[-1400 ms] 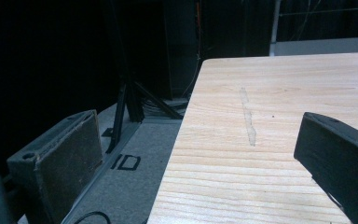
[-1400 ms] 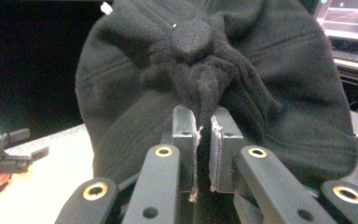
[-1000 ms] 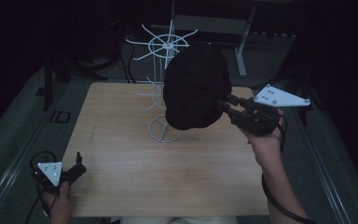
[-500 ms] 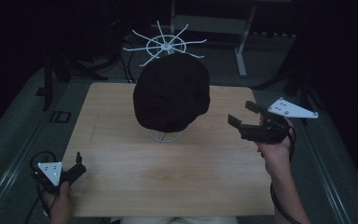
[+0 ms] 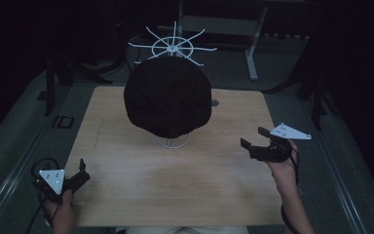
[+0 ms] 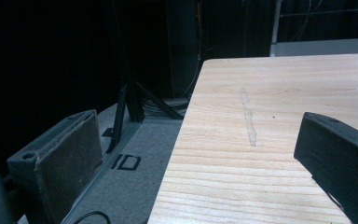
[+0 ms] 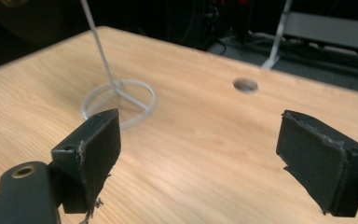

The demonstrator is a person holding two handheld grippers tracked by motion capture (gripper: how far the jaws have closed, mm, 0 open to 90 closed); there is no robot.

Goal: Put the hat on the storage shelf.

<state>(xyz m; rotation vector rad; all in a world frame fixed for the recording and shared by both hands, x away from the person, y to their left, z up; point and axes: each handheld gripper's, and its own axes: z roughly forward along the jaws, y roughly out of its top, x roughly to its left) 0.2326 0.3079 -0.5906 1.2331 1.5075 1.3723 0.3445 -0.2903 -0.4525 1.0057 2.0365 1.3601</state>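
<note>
The black hat (image 5: 168,101) hangs on the white wire rack (image 5: 173,48) at the middle of the desk (image 5: 126,195). The right claw (image 5: 256,140) is wide open, empty, near the desk's right edge, apart from the hat. The left claw (image 5: 82,171) rests open at the left corner. I judge the hanging step is done; next, both claws only need to stay clear.

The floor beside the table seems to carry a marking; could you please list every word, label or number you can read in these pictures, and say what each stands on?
"ID": black letters on the grey floor mat beside the table, legible in the left gripper view; they also show in the high view.
Nothing else can be read: no text on the black hat, the white wire stand or either gripper's grey plate.
</note>
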